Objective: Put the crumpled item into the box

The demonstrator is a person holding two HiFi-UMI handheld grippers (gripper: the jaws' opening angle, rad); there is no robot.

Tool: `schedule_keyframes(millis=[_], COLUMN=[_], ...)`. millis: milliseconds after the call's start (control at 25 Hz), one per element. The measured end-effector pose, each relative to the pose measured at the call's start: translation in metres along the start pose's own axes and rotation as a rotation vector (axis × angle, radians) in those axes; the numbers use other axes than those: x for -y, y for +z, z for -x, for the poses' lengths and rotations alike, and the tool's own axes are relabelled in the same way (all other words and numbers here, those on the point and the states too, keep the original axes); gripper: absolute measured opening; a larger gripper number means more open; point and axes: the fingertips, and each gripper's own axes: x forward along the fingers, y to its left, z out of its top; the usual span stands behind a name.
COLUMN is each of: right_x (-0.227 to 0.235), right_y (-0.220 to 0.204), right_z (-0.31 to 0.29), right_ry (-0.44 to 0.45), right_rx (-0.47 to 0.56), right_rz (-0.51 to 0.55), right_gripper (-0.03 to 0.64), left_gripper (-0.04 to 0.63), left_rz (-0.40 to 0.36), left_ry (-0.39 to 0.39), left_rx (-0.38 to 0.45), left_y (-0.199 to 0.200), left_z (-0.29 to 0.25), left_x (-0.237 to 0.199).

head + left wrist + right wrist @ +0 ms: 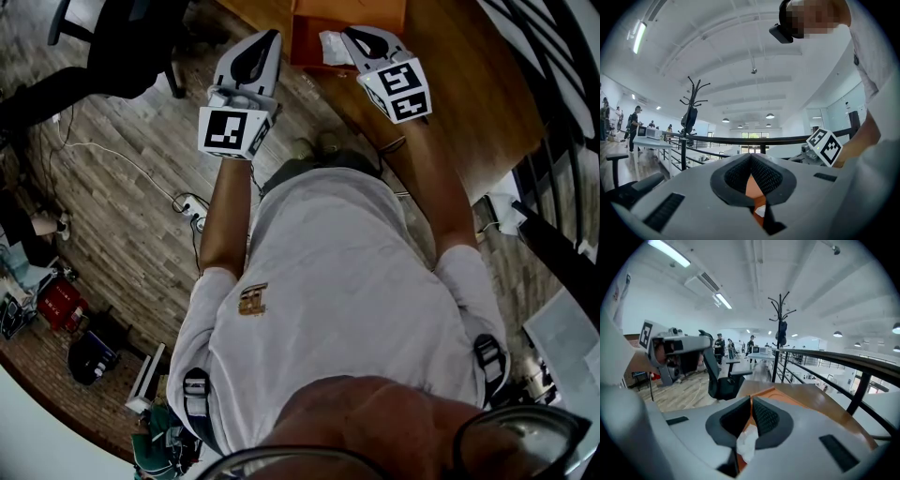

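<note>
White crumpled paper: pinched by the right gripper at 12 o'clock in the head view, over the near edge of the orange box; not yet dropped in, I judge.
Right jaws: almost together, squeezing the paper low between the pads, so a wad bulges out below them.
Left gripper: 11 o'clock, jaws closed on nothing, level beside the box, probably just kept clear.
Wooden table: carries the box.
Hidden: box's far walls cut off; its inside unreadable.
</note>
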Motion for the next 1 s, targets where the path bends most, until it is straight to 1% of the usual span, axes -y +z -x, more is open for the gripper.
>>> schedule_keyframes(millis=[120, 280, 440, 640, 680, 880, 1000], right_x=[-0.012, -0.029, -0.044, -0.055, -0.057, -0.068, -0.07], right_y=[0.033, 0.069, 0.089, 0.11, 0.113, 0.117, 0.114], right_z=[0.014, 0.038, 0.063, 0.089, 0.091, 0.102, 0.105], right_ry=[0.057, 0.132, 0.197, 0.241, 0.246, 0.268, 0.275], right_rx=[0.142, 0.296, 0.412, 0.557, 0.576, 0.606, 0.59], right_rz=[0.007, -0.008, -0.023, -0.034, -0.037, -0.038, -0.029], right_gripper=[0.04, 0.037, 0.035, 0.034, 0.034, 0.034, 0.034], left_gripper=[0.02, 0.02, 0.02, 0.02, 0.02, 0.02, 0.02], left_rz=[-0.005, -0.006, -0.003, 0.001, 0.0, -0.001, -0.003], left_ry=[-0.005, -0.009, -0.016, -0.022, -0.023, -0.021, -0.018], left_rx=[-0.002, -0.003, 0.017, 0.038, 0.039, 0.037, 0.042], left_y=[0.002, 0.012, 0.022, 0.034, 0.035, 0.037, 0.04], left_z=[-0.005, -0.006, -0.005, -0.004, -0.003, 0.003, 0.005], left_x=[0.007, 0.02, 0.034, 0.05, 0.052, 0.059, 0.061])
